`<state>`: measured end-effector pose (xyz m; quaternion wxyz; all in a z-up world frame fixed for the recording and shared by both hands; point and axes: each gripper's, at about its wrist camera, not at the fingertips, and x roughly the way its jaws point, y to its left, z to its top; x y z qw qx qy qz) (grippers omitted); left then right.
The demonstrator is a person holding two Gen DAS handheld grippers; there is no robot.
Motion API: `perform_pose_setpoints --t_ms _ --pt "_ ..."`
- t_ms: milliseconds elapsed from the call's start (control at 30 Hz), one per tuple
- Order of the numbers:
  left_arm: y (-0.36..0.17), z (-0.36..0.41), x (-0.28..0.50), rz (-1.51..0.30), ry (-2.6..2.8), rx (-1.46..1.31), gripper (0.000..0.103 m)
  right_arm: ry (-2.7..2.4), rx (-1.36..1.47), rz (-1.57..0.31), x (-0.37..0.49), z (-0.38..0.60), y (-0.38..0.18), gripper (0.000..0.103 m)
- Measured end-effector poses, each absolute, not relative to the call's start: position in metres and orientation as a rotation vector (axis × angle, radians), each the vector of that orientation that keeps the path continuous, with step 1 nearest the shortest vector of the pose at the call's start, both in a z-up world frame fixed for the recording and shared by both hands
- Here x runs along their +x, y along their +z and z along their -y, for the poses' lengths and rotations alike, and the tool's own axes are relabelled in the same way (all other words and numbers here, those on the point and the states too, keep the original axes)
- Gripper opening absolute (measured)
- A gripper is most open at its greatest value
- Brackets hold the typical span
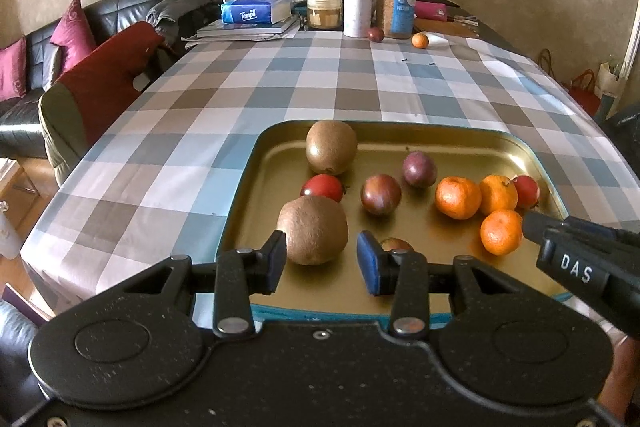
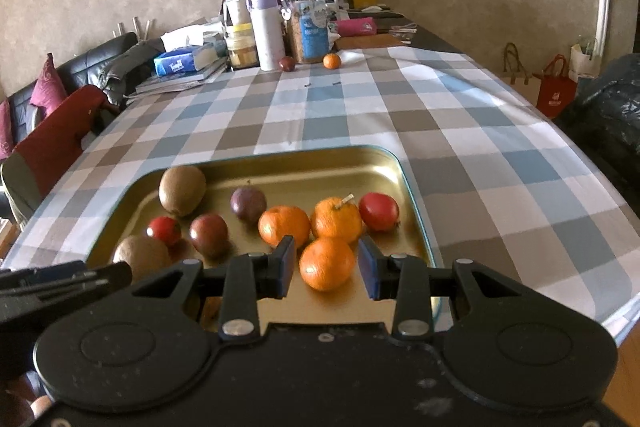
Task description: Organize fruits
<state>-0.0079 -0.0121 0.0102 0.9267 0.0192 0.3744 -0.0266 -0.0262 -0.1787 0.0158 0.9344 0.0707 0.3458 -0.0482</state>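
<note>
Item: gold tray (image 2: 412,187) on the checked tablecloth (image 1: 280,83), holding kiwis, tomatoes, passion fruit and mandarins. Left gripper (image 1: 322,259): jaws parted around the near kiwi (image 1: 313,229), pads not pressing. Right gripper (image 2: 327,269): jaws parted either side of the front mandarin (image 2: 326,263), gaps visible, nothing held. Advice: centre each fruit between pads; close gently, avoiding neighbours. Outstanding: stray mandarin (image 2: 331,61) and dark fruit (image 2: 287,63) by the far jars.
</note>
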Motion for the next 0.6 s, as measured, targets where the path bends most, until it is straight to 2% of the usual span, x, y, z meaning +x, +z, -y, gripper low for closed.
perform_pose_setpoints --t_ms 33,600 --pt "0.0095 0.0126 -0.0083 -0.769 -0.056 0.042 0.055 -0.101 0.143 -0.71 -0.0272 0.1789 0.0149 0.038" --pt "0.0101 0.0168 -0.0144 -0.76 -0.061 0.057 0.055 -0.114 0.123 -0.709 -0.0355 0.1819 0.0162 0.038"
